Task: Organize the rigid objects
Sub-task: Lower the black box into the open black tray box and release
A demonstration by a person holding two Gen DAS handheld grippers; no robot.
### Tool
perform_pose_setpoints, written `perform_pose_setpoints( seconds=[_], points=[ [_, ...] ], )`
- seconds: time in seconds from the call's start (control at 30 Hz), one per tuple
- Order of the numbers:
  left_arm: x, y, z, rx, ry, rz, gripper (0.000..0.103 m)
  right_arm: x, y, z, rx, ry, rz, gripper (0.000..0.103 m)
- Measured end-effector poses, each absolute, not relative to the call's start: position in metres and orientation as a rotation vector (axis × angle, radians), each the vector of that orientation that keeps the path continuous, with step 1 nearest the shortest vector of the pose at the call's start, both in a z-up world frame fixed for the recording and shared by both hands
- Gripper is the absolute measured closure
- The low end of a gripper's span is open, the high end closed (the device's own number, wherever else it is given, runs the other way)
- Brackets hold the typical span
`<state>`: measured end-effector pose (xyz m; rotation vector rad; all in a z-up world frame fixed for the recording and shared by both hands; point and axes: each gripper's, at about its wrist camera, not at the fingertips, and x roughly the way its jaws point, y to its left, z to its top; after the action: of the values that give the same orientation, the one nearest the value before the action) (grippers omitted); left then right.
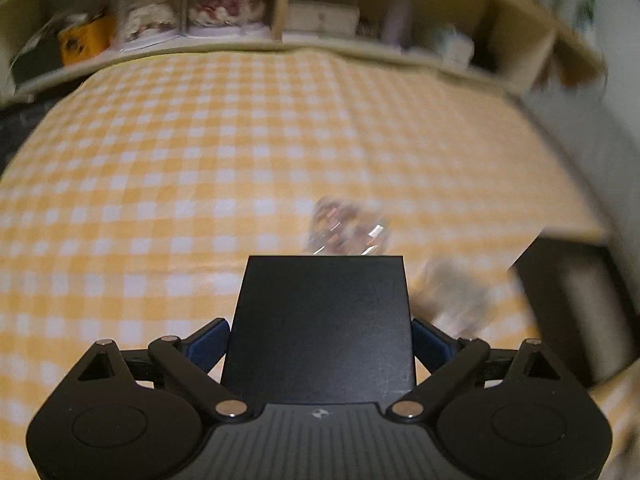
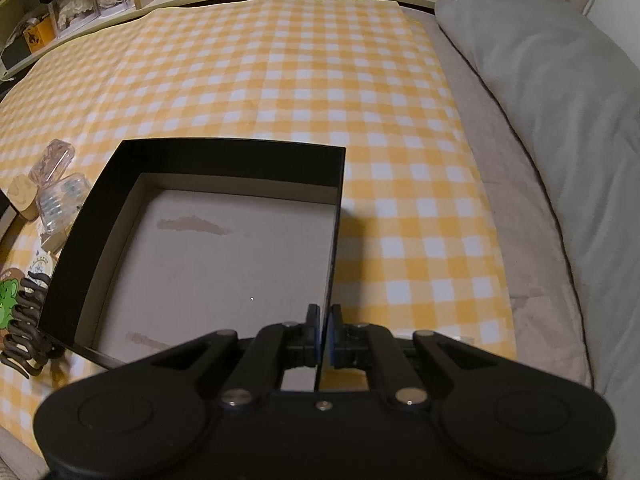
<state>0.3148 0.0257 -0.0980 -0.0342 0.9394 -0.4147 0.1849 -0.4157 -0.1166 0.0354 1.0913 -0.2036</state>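
Observation:
In the left wrist view a small black box (image 1: 320, 320) sits between the blue pads (image 1: 210, 344) of my left gripper (image 1: 320, 338), which hold it by its two sides. Beyond it lie a blurred clear plastic case (image 1: 348, 228) and a second blurred case (image 1: 452, 300) on the yellow checked cloth (image 1: 200, 160). In the right wrist view a large open black box (image 2: 216, 156) with a grey floor rests on the cloth. My right gripper (image 2: 324, 320) is shut on its right wall (image 2: 335, 240).
Left of the open box lie two clear cases (image 2: 52, 160), a wooden piece (image 2: 22, 196), a black hair claw (image 2: 28, 320) and a green sticker (image 2: 8, 292). A grey pillow (image 2: 560, 100) lies to the right. Cluttered shelves (image 1: 320, 20) run along the back.

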Motion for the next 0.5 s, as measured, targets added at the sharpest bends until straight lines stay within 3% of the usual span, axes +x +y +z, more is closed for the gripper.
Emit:
perform_pose_setpoints(
  seconds=[0.27, 0.5],
  points=[
    [0.291, -0.044, -0.046, -0.235, 0.868, -0.56, 0.008, 0.184, -0.416, -0.117, 0.036, 1.093, -0.202, 0.099],
    [0.262, -0.141, -0.06, -0.341, 0.921, -0.713, 0.008, 0.182, -0.416, -0.118, 0.029, 1.092, -0.193, 0.098]
  ],
)
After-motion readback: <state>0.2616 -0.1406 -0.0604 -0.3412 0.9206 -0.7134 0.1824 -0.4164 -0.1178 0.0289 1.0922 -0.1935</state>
